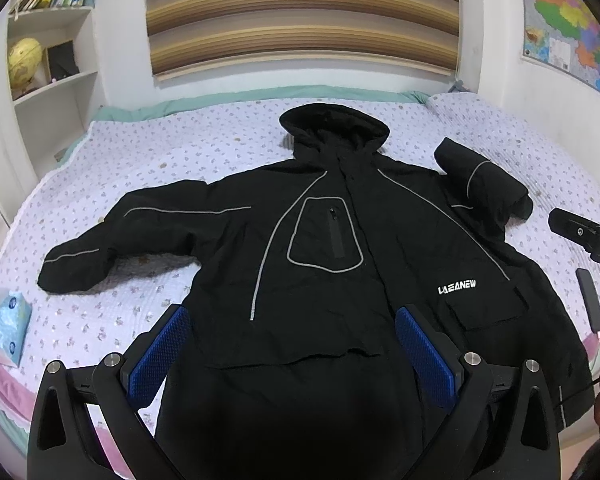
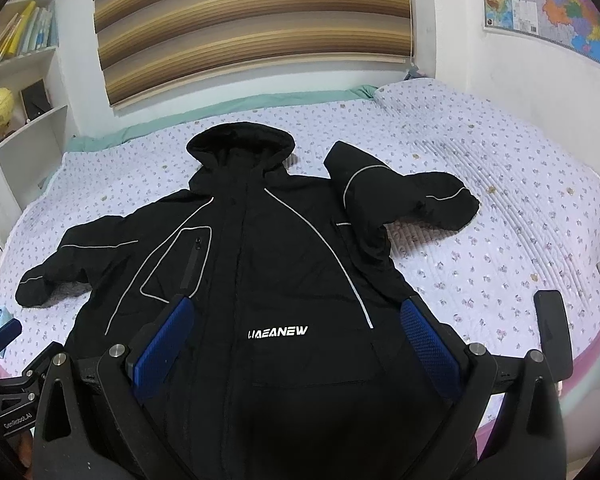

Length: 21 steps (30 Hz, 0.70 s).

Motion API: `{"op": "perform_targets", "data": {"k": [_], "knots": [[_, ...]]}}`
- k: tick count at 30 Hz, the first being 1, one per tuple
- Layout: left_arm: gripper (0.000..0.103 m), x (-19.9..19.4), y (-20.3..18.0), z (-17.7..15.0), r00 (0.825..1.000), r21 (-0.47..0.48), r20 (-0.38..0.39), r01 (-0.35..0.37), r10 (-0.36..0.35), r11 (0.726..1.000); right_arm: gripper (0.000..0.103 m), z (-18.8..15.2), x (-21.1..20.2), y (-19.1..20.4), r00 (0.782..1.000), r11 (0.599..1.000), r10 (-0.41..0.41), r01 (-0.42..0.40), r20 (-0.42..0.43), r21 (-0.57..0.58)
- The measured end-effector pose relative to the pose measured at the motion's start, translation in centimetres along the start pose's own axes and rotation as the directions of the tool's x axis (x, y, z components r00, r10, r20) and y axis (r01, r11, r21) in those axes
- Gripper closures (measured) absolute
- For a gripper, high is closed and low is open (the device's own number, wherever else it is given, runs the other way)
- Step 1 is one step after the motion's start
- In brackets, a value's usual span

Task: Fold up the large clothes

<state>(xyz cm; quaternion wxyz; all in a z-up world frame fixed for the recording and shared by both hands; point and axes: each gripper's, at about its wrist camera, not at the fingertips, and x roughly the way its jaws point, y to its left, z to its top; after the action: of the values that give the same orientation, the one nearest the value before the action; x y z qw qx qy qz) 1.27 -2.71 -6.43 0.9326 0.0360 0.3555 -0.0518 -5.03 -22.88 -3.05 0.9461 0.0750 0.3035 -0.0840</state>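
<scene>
A large black hooded jacket (image 1: 324,248) with grey piping and white lettering lies front up on the bed, hood toward the wall. Its left sleeve (image 1: 112,240) stretches out flat; its right sleeve (image 2: 400,196) is bent back on itself. It also fills the right wrist view (image 2: 268,280). My left gripper (image 1: 292,344) is open, hovering above the jacket's lower front, holding nothing. My right gripper (image 2: 296,340) is open above the hem near the lettering, holding nothing. The jacket's bottom hem is hidden under both grippers.
The bed has a lilac flowered quilt (image 1: 148,152) with a pink near edge. A blue tissue pack (image 1: 8,324) lies at the left edge, a black phone (image 2: 552,332) at the right edge. A bookshelf with a globe (image 1: 24,60) stands at left.
</scene>
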Motion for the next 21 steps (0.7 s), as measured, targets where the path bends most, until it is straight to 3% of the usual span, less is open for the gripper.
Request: {"op": "perform_targets", "data": {"k": [21], "knots": [[0.001, 0.7, -2.1, 0.3, 1.000, 0.041, -0.013, 0.009, -0.008, 0.999, 0.000, -0.2, 1.5, -1.3, 1.000, 1.000, -0.010, 0.010, -0.026, 0.021]]}}
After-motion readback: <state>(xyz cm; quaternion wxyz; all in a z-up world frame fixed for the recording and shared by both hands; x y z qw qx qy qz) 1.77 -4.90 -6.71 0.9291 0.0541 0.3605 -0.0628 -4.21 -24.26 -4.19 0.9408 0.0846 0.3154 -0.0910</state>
